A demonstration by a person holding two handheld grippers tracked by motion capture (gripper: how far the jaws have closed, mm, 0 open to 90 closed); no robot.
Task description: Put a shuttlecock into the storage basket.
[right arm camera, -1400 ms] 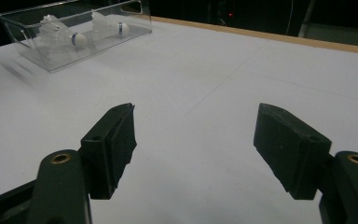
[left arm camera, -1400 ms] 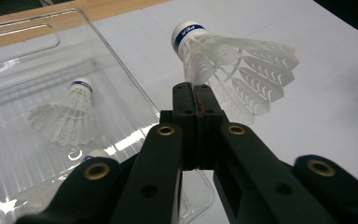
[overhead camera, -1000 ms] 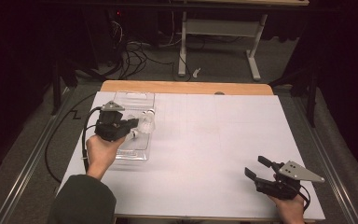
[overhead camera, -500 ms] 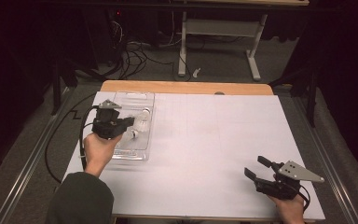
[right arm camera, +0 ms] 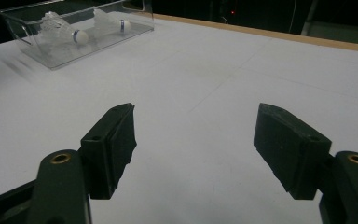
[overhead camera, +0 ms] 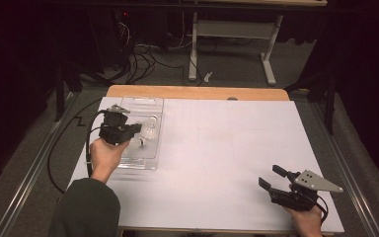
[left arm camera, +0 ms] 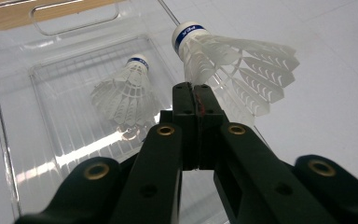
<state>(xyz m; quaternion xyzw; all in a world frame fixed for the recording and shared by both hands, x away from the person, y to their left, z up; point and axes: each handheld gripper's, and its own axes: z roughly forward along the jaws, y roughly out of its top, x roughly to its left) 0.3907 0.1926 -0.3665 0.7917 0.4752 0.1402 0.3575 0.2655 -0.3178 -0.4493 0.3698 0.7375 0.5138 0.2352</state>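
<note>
Left gripper (left arm camera: 196,88) pinched on a shuttlecock (left arm camera: 233,60), which I hold over the clear tray (left arm camera: 9,154) | second shuttlecock (left arm camera: 123,91) lies inside tray | right gripper (right arm camera: 193,135) spread wide, empty, well apart from tray, near table (overhead camera: 217,143) front edge

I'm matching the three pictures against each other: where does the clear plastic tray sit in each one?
High view: clear tray at the table's left, under the left gripper.
Left gripper view: tray spreads across the left and centre.
Right gripper view: tray at top left.
Shared landmark: the two shuttlecocks with blue-banded corks.
</note>
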